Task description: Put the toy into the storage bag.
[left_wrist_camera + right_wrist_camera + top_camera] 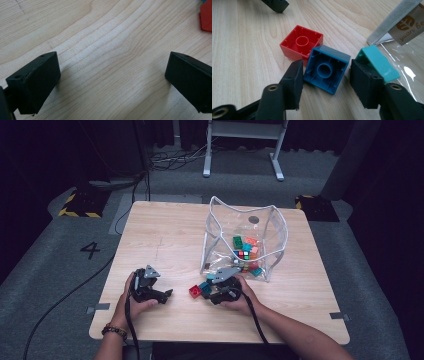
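A: Down at the near edge, the right gripper has its jaws on either side of the dark blue block, which lies hollow side up on the table. The left pad looks to be at the block's edge, but there's a sliver of daylight on the right, so call it bracketed and not yet pinched.

B: And the left gripper?

A: Parked. Jaws spread wide over bare wood, nothing between them, with just a corner of the red block at the frame's edge.

B: So which step is this?

A: My read is that it's the pick. Loose blocks are being gathered, most likely for the clear bag behind them. The next move calls for squeezing square on the blue block's two flat walls without nudging its neighbours.

B: Neighbours?

A: The right gripper view has the red block touching the blue one's far corner, also hollow up, and a teal piece just beside the right jaw. It's tight quarters.

B: What does the high view add?

A: The layout. You can see both hands low near the table's front and the bag standing open beyond the right gripper, with coloured blocks piled inside. From up there the blue block is a speck, though, and the gap at the pads can't be judged.
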`<state>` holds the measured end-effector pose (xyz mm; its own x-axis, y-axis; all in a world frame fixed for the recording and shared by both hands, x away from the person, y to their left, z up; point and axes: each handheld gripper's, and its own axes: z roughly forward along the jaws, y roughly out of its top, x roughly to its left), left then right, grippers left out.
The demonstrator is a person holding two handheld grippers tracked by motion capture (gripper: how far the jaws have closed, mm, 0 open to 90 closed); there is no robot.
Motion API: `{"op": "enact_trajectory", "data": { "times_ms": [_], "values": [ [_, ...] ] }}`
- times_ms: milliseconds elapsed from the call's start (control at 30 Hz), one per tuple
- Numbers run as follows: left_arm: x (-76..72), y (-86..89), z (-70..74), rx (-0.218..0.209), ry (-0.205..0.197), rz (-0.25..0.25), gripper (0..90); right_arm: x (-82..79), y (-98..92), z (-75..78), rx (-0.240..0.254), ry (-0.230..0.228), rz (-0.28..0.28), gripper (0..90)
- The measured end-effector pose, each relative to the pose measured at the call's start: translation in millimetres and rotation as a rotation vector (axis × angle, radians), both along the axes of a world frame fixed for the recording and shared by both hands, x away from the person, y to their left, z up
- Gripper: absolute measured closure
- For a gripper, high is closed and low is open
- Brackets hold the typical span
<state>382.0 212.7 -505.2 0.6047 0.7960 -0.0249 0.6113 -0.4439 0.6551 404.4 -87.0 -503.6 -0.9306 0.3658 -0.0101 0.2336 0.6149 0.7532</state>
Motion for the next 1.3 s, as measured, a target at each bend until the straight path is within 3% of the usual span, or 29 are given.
{"op": "enact_trajectory", "data": {
  "times_ms": [100,200,567,700,733,767,833,1000,1167,1300],
  "values": [
    [0.0,0.2,0.1,0.002,0.001,-0.002,0.3,-1.2,-0.7,-0.2,0.011,0.010,-0.036,54.6],
    [0.0,0.0,0.1,0.001,0.001,0.000,0.3,-0.1,-3.0,-0.7,0.023,-0.003,-0.038,59.4],
    [0.0,0.2,0.2,0.004,0.001,-0.001,0.3,-4.2,-23.1,0.3,0.021,0.002,-0.031,59.8],
    [0.0,0.2,0.1,0.003,0.000,-0.002,0.3,-8.8,-44.3,2.2,0.004,0.017,-0.032,59.8],
    [0.0,0.2,0.2,0.003,0.001,-0.002,0.3,-10.8,-50.5,3.4,0.009,0.053,-0.047,59.7],
    [-0.2,-0.1,0.1,0.002,-0.002,0.004,0.3,-10.7,-57.8,3.7,-0.001,0.060,-0.030,59.7],
    [-0.4,-0.2,0.1,0.001,0.003,0.004,0.3,-11.6,-72.3,4.2,-0.015,0.033,-0.021,59.7],
    [-0.4,-0.1,0.2,0.002,0.003,0.004,0.3,-22.5,-110.9,4.6,-0.015,0.054,-0.015,59.7],
    [-0.4,0.1,0.4,0.004,-0.002,0.005,0.3,-30.8,-145.6,4.6,-0.015,0.029,-0.005,59.6],
    [-0.4,0.2,0.4,0.005,0.001,0.001,0.4,-35.8,-161.1,7.0,-0.042,0.030,-0.009,53.4]
  ]
}}
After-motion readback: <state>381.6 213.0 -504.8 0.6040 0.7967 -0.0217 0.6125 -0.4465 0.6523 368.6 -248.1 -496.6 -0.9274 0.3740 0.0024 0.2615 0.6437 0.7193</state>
